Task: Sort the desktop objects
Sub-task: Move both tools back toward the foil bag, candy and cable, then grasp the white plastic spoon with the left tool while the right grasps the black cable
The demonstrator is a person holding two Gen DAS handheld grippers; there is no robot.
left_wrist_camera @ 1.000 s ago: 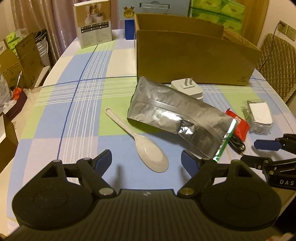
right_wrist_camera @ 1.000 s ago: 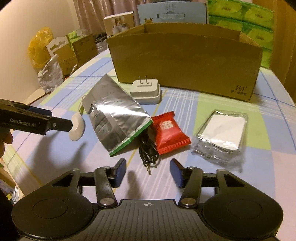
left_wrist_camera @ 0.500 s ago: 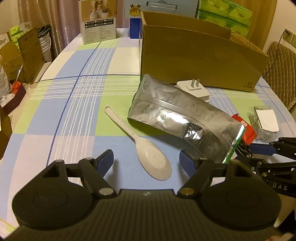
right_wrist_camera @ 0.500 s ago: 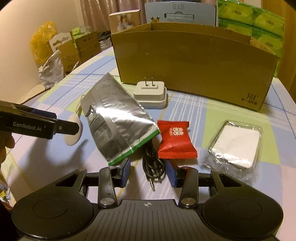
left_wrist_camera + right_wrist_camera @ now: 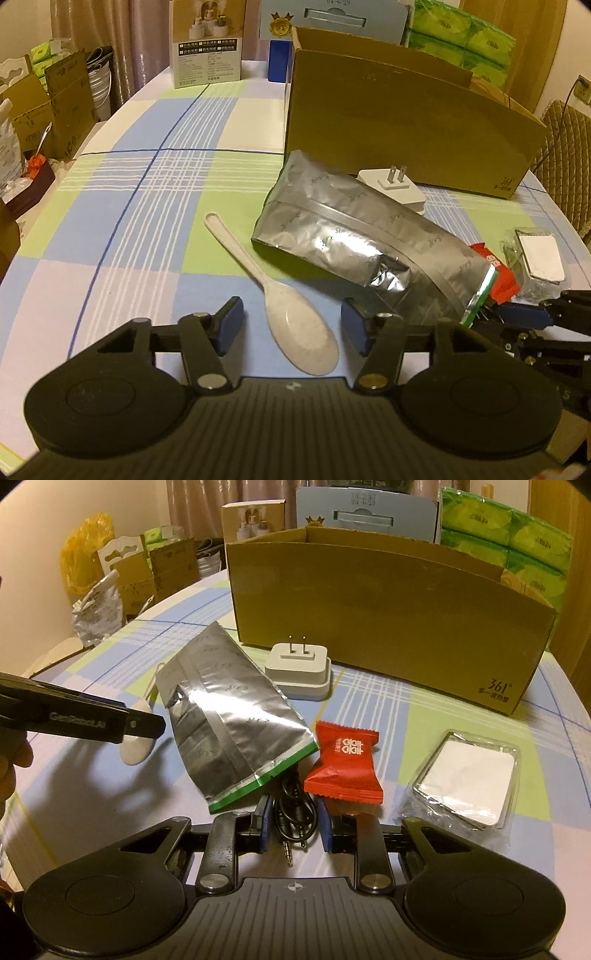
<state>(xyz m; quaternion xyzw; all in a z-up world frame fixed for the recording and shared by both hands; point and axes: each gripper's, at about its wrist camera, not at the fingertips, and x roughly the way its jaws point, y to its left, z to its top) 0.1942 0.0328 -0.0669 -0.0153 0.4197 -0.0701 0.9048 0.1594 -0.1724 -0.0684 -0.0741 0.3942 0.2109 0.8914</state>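
Spoon [image 5: 284, 299] in pale plastic lies on the checked tablecloth [image 5: 122, 229] just left of the silver foil pouch [image 5: 354, 236], its bowl resting between the wide-spread fingers of the left gripper [image 5: 291, 326], neither blue pad touching it. Behind the pouch, toward the tall cardboard box [image 5: 399, 125], sits a white plug adapter [image 5: 397, 184], prongs up, partly hidden by the pouch's upper edge. The pouch runs diagonally, its green-trimmed open end nearest the right gripper [image 5: 292, 825].

From the right wrist view, a coiled black audio cable [image 5: 295, 814] lies just below the pouch's green edge, with its loop between the right gripper's fingers, which stand narrow and close on either side of it; whether the pads already press the cable I cannot tell. A red candy wrapper [image 5: 345, 764] lies just right of the pouch, touching the cable's area, and a clear packet with a white square [image 5: 469, 782] sits further right of the pouch, apart from the wrapper. Green tissue packs [image 5: 506, 539] stand behind the box.
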